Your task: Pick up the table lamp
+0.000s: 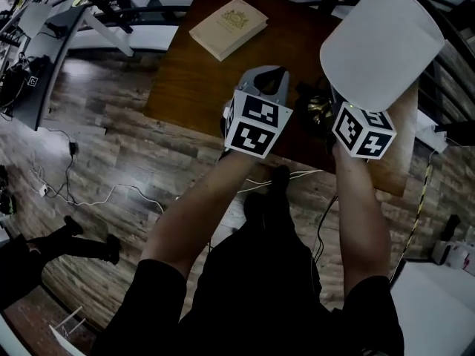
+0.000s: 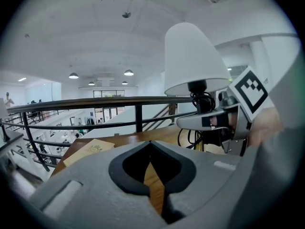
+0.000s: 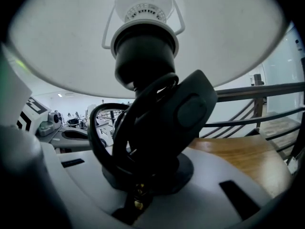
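1. Two hand-held grippers are out over a brown wooden table (image 1: 194,87), seen from above with the person's bare forearms reaching forward.
2. The right gripper (image 3: 137,198) has its jaws clamped on the thin brass stem of the table lamp (image 1: 382,39), just below the black bulb socket.
3. The lamp's white shade (image 2: 193,56) stands directly above that gripper. From the head view it covers the right-hand part of the table.
4. A black cord (image 3: 101,142) is looped around the stem in several coils, and a dark oval switch (image 3: 191,109) on it rests against the socket.
5. No view shows the lamp's base, so it is unclear whether the lamp is touching the table.
6. The left gripper (image 1: 273,76) is just to the left of the lamp and apart from it. Its jaws are pressed together at the tips with nothing between them, and only the tabletop shows through the gap behind the tips.
7. A cream-coloured book (image 1: 228,27) lies flat near the far left of the table, well apart from both grippers.
8. A dark metal railing (image 2: 95,101) runs beyond the table's far edge, and wood flooring (image 1: 111,162) surrounds the table.
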